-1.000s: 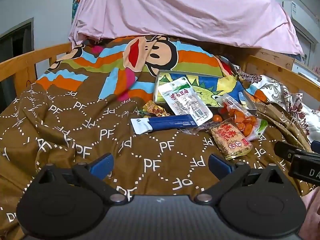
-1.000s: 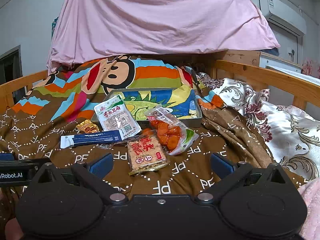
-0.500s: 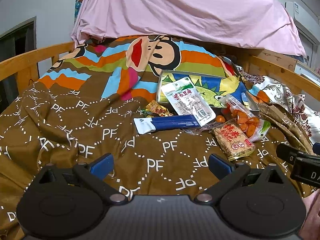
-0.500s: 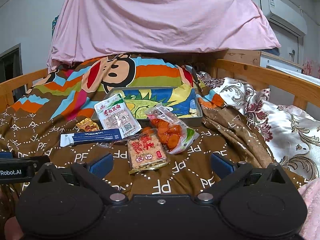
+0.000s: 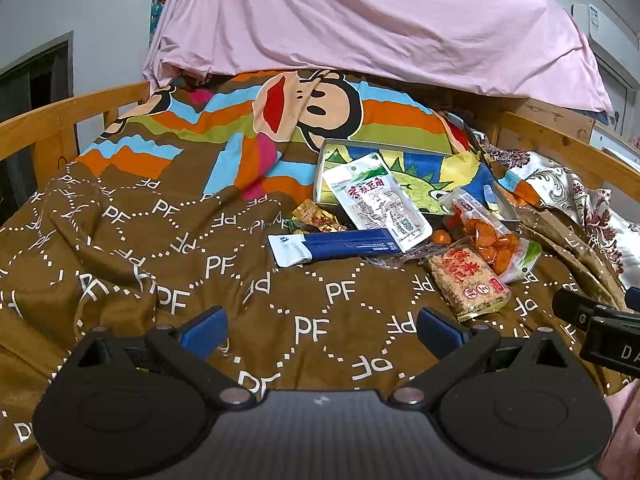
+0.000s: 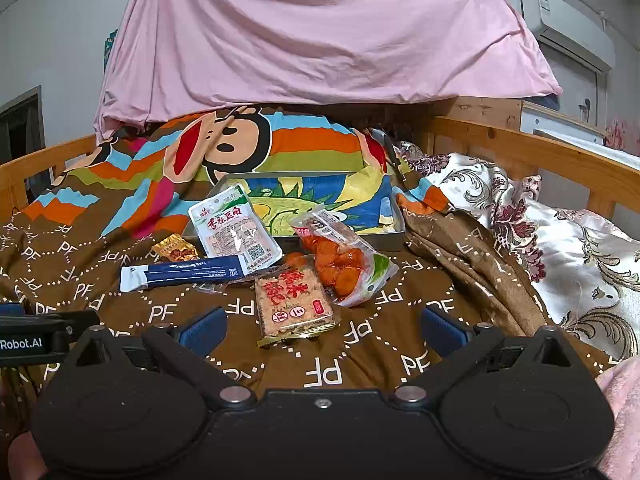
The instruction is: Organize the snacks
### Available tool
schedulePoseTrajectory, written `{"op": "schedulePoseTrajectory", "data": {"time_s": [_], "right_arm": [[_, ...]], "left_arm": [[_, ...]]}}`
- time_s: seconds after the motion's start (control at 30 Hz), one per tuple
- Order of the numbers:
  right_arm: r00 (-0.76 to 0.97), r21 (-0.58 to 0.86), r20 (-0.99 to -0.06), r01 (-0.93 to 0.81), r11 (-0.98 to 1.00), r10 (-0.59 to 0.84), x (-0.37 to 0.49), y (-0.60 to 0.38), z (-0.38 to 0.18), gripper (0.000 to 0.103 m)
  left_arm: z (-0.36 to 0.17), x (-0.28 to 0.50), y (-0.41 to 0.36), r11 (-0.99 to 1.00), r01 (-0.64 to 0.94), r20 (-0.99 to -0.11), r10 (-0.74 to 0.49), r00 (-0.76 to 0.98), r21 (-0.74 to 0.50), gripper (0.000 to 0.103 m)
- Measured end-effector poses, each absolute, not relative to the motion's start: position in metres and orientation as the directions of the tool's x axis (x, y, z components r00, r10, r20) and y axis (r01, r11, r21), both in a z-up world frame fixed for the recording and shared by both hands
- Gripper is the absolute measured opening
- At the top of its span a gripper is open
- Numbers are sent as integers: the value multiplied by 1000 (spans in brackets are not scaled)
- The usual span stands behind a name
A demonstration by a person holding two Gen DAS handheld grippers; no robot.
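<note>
1. The left claw (image 5: 322, 326) hovers low over the brown "PF" blanket (image 5: 160, 240) on the bed, its blue-tipped fingers (image 5: 206, 326) spread wide with nothing between them.
2. The right claw (image 6: 322, 326) hangs just as low, fingers (image 6: 442, 326) equally wide apart and empty; the rice-cake packet (image 6: 294, 304) lies on the blanket just ahead of the gap.
3. The snacks sit in a loose cluster in front of a shallow metal tray (image 6: 394, 236) with a colourful cartoon lining, which rests on the blanket near the monkey print.
4. A white-and-green pouch (image 6: 234, 232) leans with its top over the tray's near-left rim and its bottom end on the blanket.
5. A long blue-and-white stick pack (image 6: 182, 272) lies across the blanket, its right end touching the pouch's lower edge.
6. A small gold-wrapped snack (image 6: 174, 248) lies just behind the stick pack, left of the pouch.
7. A clear bag of orange pieces (image 6: 340, 262) lies in front of the tray's near rim, its lower side touching the rice-cake packet.
8. In the left wrist view the right claw's black body (image 5: 596, 322) shows at the right edge, beside the cluster.
9. A pink sheet (image 6: 320, 32) hangs over the far end of the bed, and wooden rails (image 6: 540, 152) run along both sides.
</note>
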State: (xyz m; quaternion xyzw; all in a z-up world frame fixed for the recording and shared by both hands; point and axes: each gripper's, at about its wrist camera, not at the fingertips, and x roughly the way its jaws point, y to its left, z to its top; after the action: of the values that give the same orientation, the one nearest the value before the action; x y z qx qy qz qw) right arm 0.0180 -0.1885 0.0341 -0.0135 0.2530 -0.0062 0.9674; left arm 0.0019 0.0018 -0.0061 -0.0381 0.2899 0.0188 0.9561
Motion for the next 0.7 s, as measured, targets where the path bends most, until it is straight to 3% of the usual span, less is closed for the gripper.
{"op": "schedulePoseTrajectory", "data": {"time_s": [0.7], "right_arm": [[872, -27, -489, 5, 1000, -18, 19, -189, 32, 102]], "left_arm": [[-6, 1, 3, 996, -53, -556, 7, 831, -67, 103]]}}
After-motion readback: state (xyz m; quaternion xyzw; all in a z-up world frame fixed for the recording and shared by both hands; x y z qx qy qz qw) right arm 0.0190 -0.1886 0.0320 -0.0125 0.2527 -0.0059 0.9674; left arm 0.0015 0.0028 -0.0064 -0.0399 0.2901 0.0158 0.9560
